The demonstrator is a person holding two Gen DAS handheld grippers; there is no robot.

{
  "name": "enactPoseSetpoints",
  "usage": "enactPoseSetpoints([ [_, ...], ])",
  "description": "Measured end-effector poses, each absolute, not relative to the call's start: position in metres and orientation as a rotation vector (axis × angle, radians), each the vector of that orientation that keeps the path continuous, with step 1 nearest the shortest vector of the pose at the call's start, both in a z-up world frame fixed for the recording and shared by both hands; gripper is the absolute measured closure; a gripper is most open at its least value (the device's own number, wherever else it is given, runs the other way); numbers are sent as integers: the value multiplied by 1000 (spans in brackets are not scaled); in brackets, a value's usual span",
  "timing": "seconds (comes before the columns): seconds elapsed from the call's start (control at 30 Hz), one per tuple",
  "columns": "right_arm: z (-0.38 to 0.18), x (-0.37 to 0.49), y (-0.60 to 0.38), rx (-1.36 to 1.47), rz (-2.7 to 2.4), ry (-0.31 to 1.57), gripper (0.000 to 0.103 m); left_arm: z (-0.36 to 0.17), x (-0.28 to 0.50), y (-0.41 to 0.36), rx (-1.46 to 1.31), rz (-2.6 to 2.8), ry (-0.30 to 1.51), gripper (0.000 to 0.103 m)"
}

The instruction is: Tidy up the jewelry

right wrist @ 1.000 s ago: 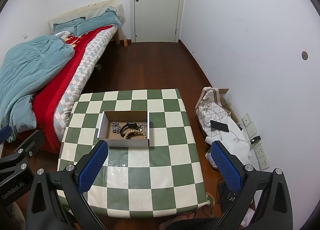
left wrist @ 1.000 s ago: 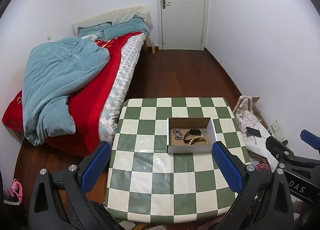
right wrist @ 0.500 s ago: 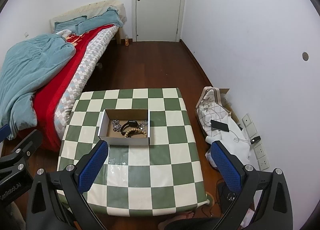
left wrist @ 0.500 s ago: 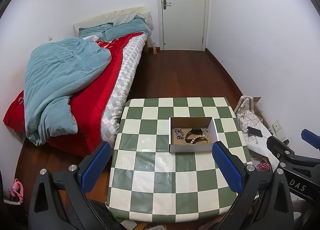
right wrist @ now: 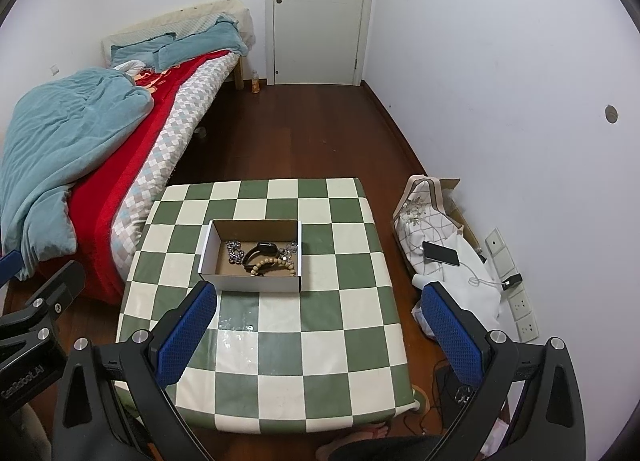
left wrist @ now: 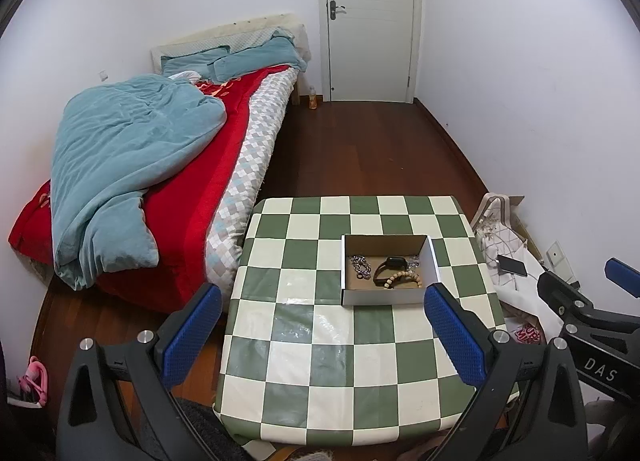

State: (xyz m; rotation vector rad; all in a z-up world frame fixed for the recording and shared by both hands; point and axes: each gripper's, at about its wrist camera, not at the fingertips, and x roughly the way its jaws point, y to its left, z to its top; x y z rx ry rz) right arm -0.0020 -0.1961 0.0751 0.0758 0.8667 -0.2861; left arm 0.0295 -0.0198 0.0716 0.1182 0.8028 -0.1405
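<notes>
Both claws, left claw and right claw, hung wide and empty. The shallow white cardboard box of jewelry sat mid-frame on the green-checked bench; approaching slowly from above seemed wise.

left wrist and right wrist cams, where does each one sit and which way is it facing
Left wrist: sits on the left tongs, high, looking down across the checkered table toward the door; both open blue-padded fingers show, with the right tongs at the right edge.
Right wrist: sits on the right tongs, same heading, further right; its open fingers show, the left tongs at the left edge, a bare foot below.
Shared: cardboard box of jewelry, bed, door.
</notes>
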Motion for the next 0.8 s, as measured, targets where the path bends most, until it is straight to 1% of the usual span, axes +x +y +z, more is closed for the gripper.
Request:
enactPoseSetpoints([
  [0.8, 77, -3, -197, 82, -284, 866, 0, 71, 28, -15, 111, -136, 804, 0],
])
